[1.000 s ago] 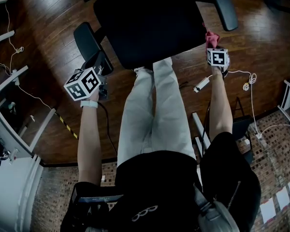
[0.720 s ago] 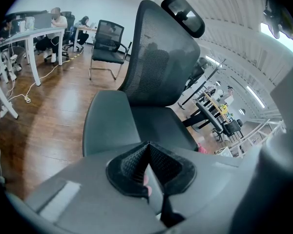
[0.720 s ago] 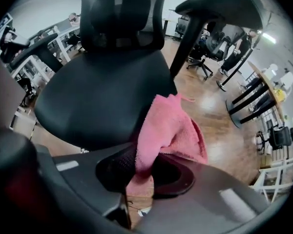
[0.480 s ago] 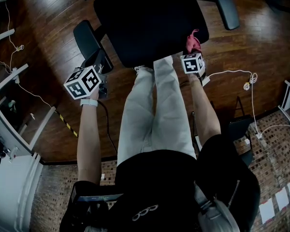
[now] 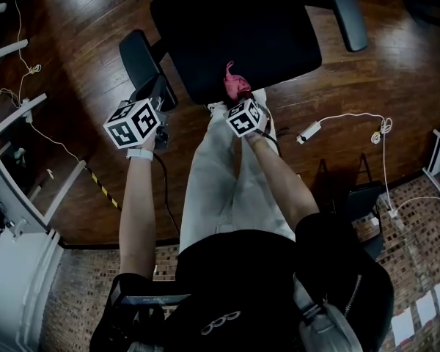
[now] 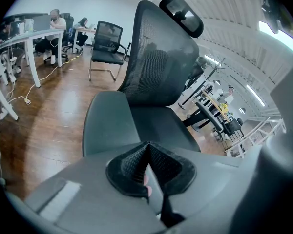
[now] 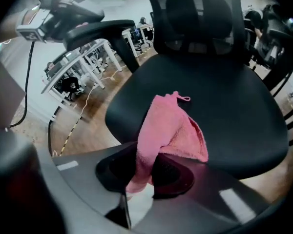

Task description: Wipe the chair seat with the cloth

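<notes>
A black office chair stands in front of me, its seat (image 5: 235,31) (image 7: 219,106) dark and padded. My right gripper (image 5: 240,101) (image 7: 145,172) is shut on a pink cloth (image 5: 235,85) (image 7: 168,130), which hangs over the seat's front edge, near its left side. My left gripper (image 5: 155,103) (image 6: 147,167) is shut with nothing in it. It sits just behind the chair's left armrest (image 5: 138,61) (image 6: 110,123), whose pad fills the left gripper view ahead of the jaws.
The chair's right armrest (image 5: 345,9) juts out at the upper right. A white cable with a plug (image 5: 308,130) lies on the wooden floor to the right. White desk legs (image 5: 15,116) stand at the left. Other chairs and seated people (image 6: 53,23) are farther off.
My right gripper has carried the pink cloth leftward along the seat's front edge, from the right corner to near the left side. The left gripper has hardly moved.
</notes>
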The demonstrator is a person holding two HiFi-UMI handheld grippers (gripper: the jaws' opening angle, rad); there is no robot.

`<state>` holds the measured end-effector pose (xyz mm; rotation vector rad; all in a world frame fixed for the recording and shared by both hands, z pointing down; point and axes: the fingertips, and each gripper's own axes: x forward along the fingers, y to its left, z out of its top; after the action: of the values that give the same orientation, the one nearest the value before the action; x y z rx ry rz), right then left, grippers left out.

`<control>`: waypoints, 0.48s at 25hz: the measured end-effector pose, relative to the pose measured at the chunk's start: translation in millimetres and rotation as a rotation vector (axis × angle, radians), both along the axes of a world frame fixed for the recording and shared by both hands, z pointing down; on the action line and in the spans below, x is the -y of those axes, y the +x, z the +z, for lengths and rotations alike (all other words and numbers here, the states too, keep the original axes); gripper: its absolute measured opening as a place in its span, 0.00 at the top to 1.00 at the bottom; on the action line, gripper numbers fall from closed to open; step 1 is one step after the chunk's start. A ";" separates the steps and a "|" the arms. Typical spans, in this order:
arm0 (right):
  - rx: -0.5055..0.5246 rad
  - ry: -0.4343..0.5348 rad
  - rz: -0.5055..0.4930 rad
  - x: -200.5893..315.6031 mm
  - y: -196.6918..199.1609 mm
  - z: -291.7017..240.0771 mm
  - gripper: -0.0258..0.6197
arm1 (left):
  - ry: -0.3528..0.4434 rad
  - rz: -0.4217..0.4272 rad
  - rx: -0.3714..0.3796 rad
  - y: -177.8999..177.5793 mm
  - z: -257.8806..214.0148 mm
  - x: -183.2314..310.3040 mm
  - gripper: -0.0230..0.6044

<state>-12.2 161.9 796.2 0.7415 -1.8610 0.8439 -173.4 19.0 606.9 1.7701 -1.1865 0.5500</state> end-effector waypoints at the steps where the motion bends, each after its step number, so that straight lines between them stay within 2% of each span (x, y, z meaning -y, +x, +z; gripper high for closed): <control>1: 0.020 0.000 -0.016 -1.5 -13.6 -1.8 0.85 | 0.000 0.000 0.000 -0.1 0.3 0.1 0.97; 5: 0.116 -0.022 -0.054 -7.5 -55.4 -6.2 0.85 | 0.003 0.000 0.004 0.0 1.6 -0.3 0.97; 12: 0.488 -0.174 -0.053 -11.1 -119.4 -31.0 0.85 | 0.006 0.015 0.000 4.1 -0.2 -0.2 0.97</control>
<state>-131.5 173.1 765.2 0.3945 -2.1827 1.2144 -169.3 19.2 606.7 1.7854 -1.1763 0.5557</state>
